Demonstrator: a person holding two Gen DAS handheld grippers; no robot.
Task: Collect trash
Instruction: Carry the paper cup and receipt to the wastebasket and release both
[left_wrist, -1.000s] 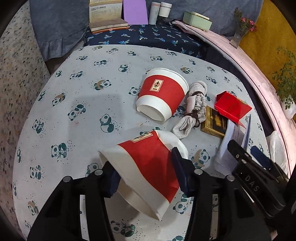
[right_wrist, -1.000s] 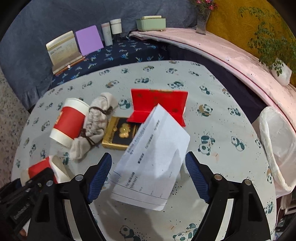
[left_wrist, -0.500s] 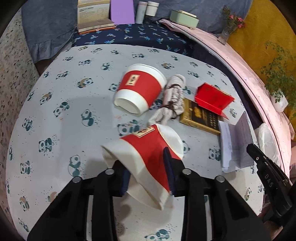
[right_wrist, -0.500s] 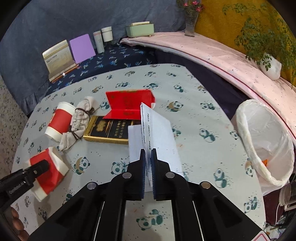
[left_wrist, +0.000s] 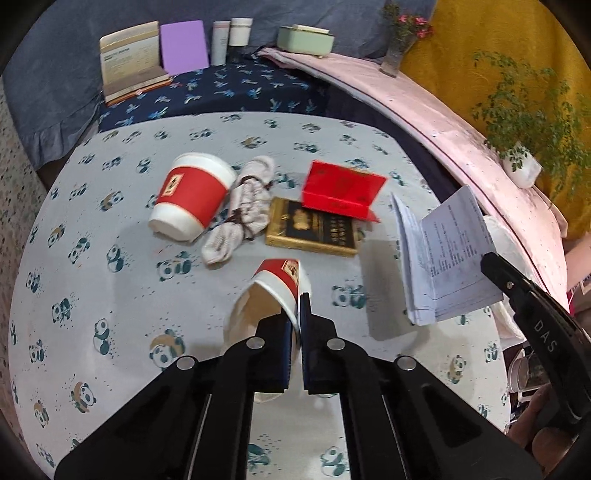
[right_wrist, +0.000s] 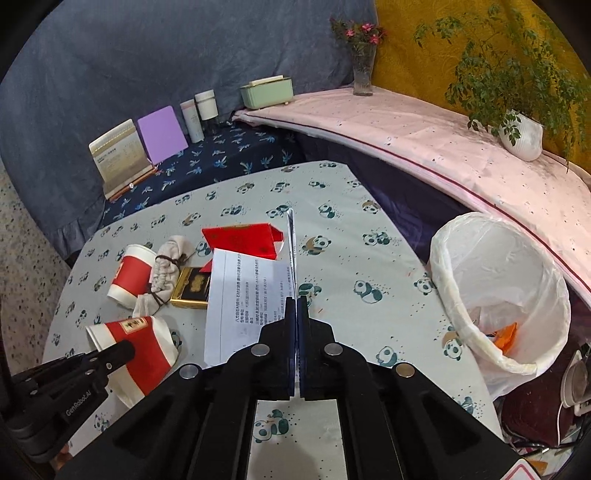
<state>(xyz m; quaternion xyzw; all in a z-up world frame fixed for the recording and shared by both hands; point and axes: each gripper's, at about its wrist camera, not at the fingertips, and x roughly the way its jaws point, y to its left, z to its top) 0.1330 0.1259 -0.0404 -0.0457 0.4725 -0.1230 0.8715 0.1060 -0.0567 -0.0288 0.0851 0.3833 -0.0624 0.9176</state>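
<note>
trash is in both of my grippers now. my left gripper has its fingers pressed nearly together on the wall of a crushed paper cup, red and white, one finger inside the mouth and one outside; the cup is lifted above the panda tablecloth and its open mouth faces toward me. from the right wrist view the same crushed cup hangs at the tip of the left gripper, low on the left side.

my right gripper is closed tight on folded white paper with printed text. the sheets stand up on edge between the fingers, and one part opens to the left. in the left wrist view this paper is in the air over the right part of the table.

on the cloth lie a second red paper cup on its side, a grey tied sock bundle touching it, a gold and black box, and a red folded card that covers the far edge of the box.

a bin with white plastic bag stands at the right side of the table, just beside its edge. some orange and pale pieces are at its bottom.
</note>
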